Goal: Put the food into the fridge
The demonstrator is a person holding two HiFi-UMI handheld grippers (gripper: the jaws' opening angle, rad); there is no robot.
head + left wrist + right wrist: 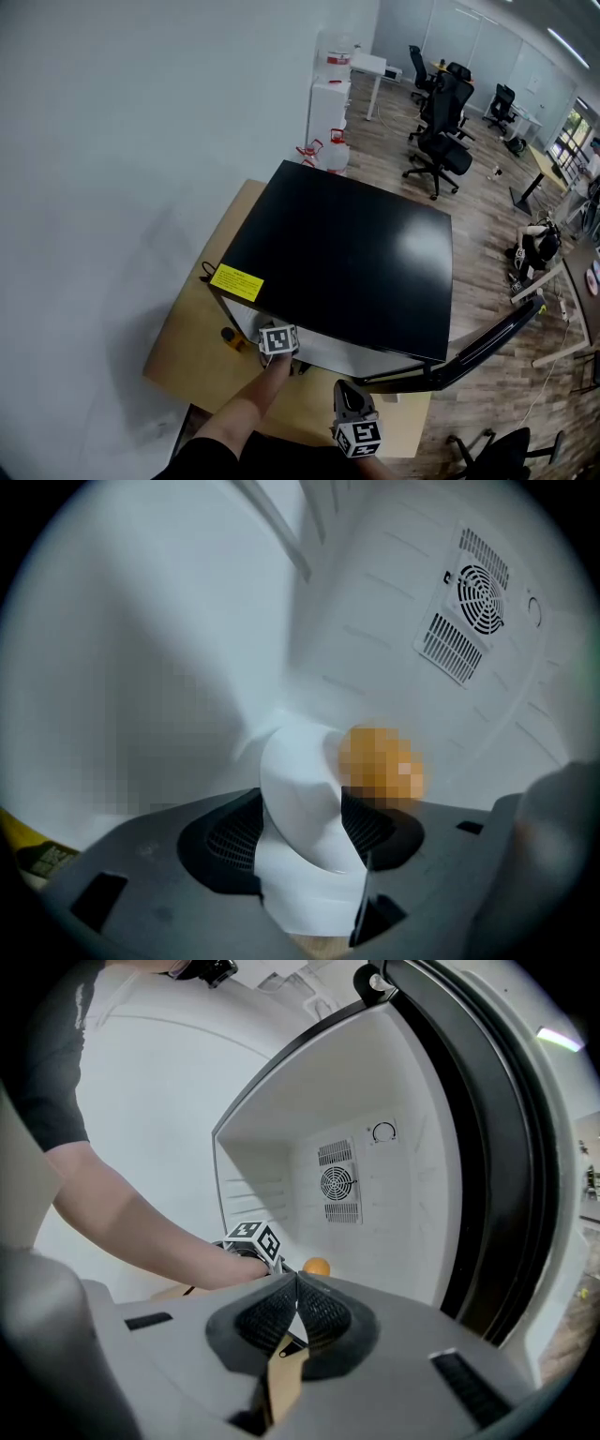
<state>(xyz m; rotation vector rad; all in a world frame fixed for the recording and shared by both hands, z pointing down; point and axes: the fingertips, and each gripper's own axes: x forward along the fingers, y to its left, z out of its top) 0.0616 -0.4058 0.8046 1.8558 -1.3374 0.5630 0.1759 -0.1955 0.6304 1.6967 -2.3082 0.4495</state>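
A black mini fridge stands on a wooden table with its door swung open to the right. A round orange piece of food lies on the white fridge floor, just beyond my left gripper's right jaw. My left gripper is inside the fridge, open, with only the white floor showing between its pads. The right gripper view shows the same food beside the left gripper's marker cube. My right gripper hangs outside the fridge opening, shut on nothing.
A fan vent sits on the fridge's back wall. The open door's edge stands close on the right. A person's forearm reaches into the fridge. A white wall is on the left, and office chairs and a water dispenser stand behind.
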